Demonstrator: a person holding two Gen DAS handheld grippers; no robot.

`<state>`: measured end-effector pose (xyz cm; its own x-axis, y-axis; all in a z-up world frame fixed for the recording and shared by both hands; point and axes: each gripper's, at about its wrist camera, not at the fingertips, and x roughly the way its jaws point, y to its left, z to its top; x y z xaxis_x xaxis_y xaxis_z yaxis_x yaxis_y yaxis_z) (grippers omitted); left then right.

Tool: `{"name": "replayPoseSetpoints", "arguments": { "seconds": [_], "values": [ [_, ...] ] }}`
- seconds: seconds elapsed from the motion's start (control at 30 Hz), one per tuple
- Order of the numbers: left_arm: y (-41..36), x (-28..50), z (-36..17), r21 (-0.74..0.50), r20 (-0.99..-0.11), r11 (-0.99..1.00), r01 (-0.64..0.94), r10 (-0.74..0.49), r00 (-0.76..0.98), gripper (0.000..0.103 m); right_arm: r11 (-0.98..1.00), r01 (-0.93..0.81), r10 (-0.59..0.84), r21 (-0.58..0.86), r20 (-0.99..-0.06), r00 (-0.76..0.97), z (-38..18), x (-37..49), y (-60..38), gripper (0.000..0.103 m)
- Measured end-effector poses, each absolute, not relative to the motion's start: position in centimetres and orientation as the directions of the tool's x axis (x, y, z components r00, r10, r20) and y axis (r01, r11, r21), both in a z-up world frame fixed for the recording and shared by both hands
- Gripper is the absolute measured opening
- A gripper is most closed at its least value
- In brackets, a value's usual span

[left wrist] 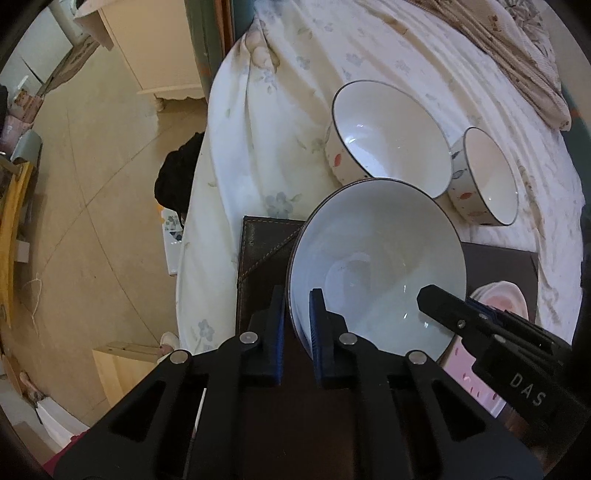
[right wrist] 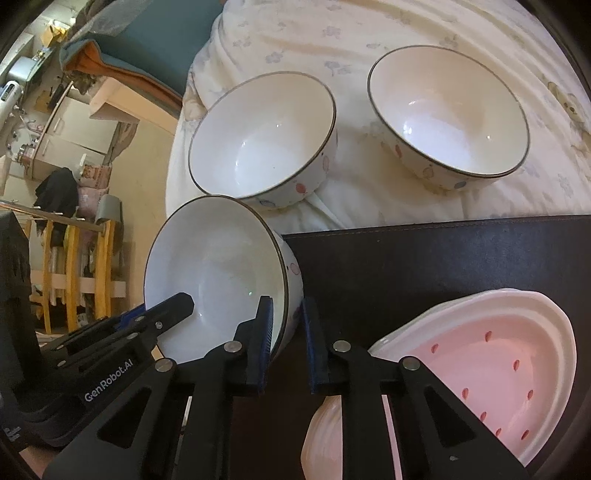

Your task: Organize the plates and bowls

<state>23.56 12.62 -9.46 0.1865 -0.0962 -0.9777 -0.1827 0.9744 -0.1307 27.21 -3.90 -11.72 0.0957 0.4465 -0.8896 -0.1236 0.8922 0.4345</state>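
A bed covered with a cream floral sheet [right wrist: 369, 33] fills the upper part of both views. At its near edge lies a dark brown leather-look mat [right wrist: 406, 266] with light stitching. On the mat's right side sits a pink watermelon-slice plate [right wrist: 509, 354], stacked on similar pale plates.

Two white bowls rest upright on the sheet beyond the mat: a left bowl [right wrist: 262, 136] and a right bowl [right wrist: 447, 110], near each other but apart, each with a dark rim and small coloured spots outside.

A third white bowl [right wrist: 218, 277] is tilted on its side over the mat's left edge, held from both sides. The left gripper [left wrist: 297, 332] has its blue-padded fingers closed narrowly on the bowl's left rim, one inside and one outside. The right gripper [right wrist: 286, 339] pinches the opposite wall the same way, one finger inside and one outside.
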Motion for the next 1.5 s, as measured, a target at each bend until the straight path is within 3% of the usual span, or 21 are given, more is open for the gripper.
{"name": "replayPoseSetpoints", "arguments": {
  "seconds": [0.3,0.47,0.77,1.5],
  "values": [
    [11.3,21.0,-5.0,-0.168,-0.956,0.971,-0.168,-0.119,0.268,0.009,0.877,-0.16,0.474,0.453,-0.871,0.13,-8.3,25.8,-5.2,0.017],
    [7.8,19.0,-2.6,-0.194,-0.934,0.979,-0.064,-0.164,0.316,0.01,0.863,-0.187,0.497,0.469,-0.853,0.157,-5.4,23.6,-8.0,0.018],
    [2.4,16.7,-2.7,-0.222,-0.932,0.975,0.015,-0.217,0.291,0.009,0.866,-0.166,0.498,0.472,-0.845,0.193,-3.2,19.4,-14.8,0.018],
    [-5.3,16.7,-7.5,-0.129,-0.97,0.985,0.114,-0.149,0.19,0.009,0.819,-0.04,0.571,0.573,-0.804,0.169,-9.7,15.8,-24.1,0.018]
  ]
}}
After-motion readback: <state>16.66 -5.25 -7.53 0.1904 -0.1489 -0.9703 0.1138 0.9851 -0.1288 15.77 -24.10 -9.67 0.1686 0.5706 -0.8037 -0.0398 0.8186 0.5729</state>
